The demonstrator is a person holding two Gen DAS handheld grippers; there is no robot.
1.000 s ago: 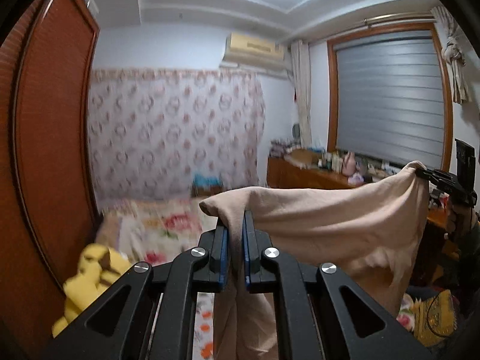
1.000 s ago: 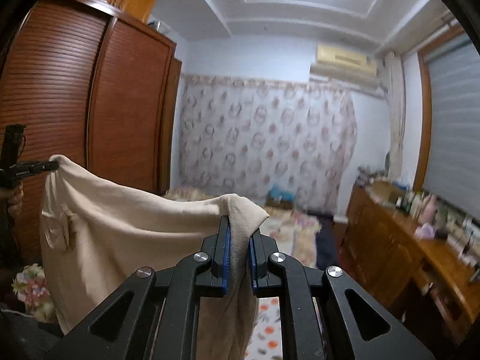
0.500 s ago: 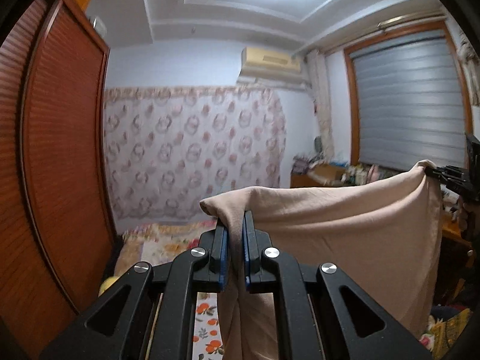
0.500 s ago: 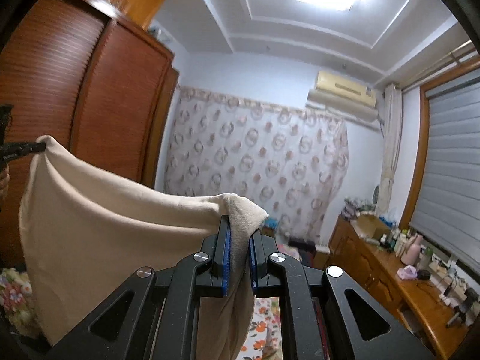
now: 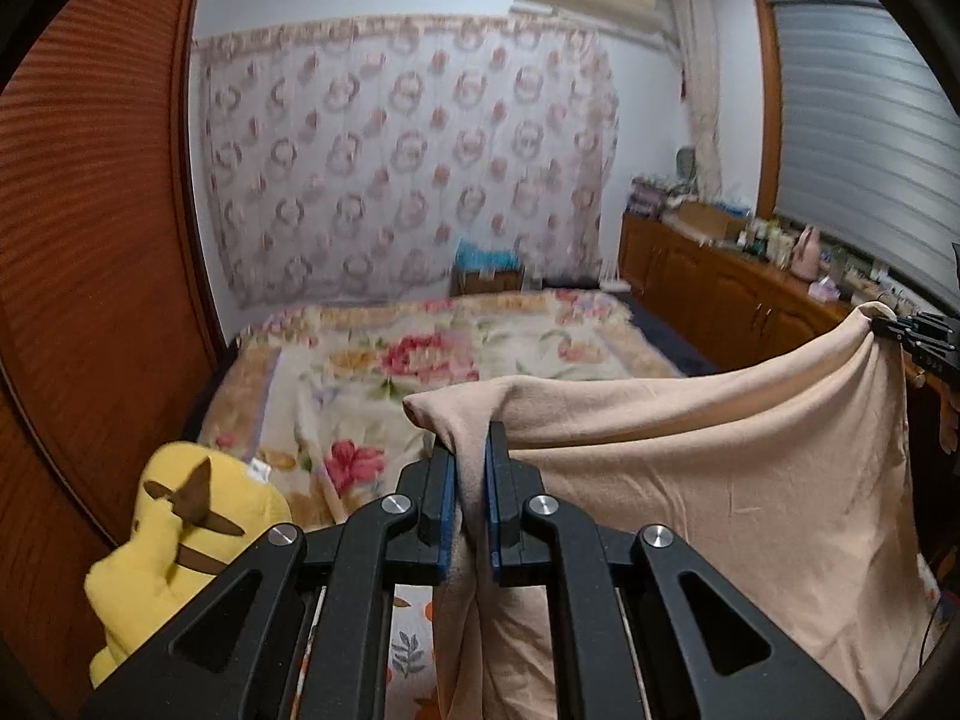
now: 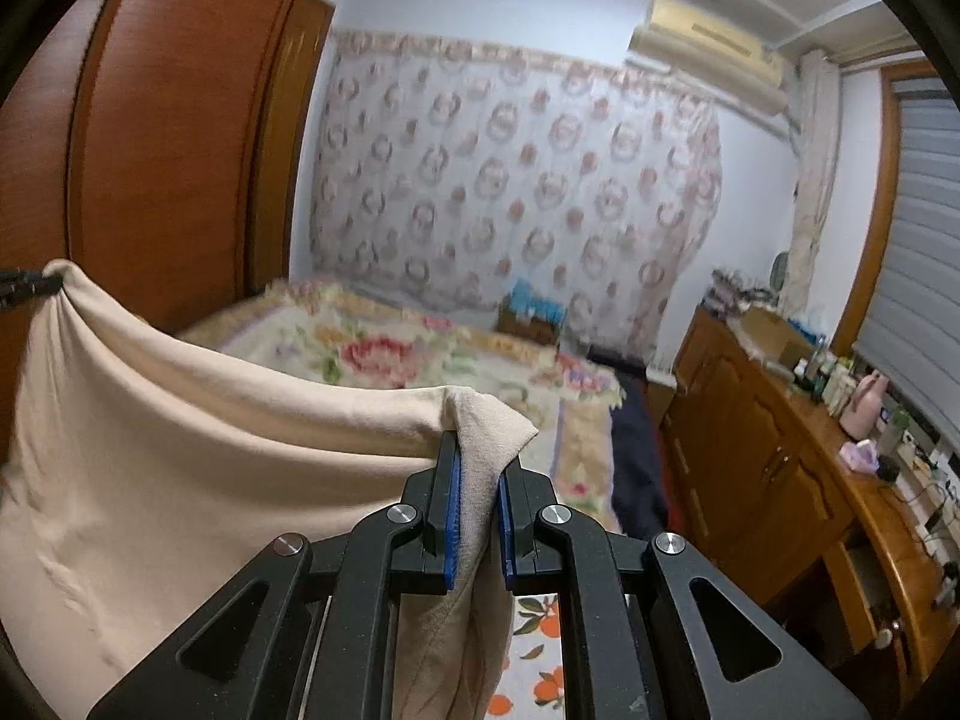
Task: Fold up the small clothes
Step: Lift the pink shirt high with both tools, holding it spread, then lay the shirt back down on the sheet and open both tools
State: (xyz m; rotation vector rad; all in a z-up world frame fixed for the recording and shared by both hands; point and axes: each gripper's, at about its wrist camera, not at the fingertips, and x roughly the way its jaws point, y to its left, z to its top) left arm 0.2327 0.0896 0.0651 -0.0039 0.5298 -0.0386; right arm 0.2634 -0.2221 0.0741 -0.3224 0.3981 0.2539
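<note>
Beige garment [image 5: 750,480] pinched at one top corner by left gripper [image 5: 472,468], other corner by right gripper [image 6: 478,474]; stretched midair above near edge of floral bed [image 5: 420,360]; dropped lower than a second ago; probably heading for lay-down before folding.

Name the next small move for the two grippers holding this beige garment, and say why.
Probably lower both grippers together toward the floral bedspread. The left gripper and right gripper each pinch a top corner of the beige garment, which hangs spread in the air, so it needs a flat surface before folding.
</note>
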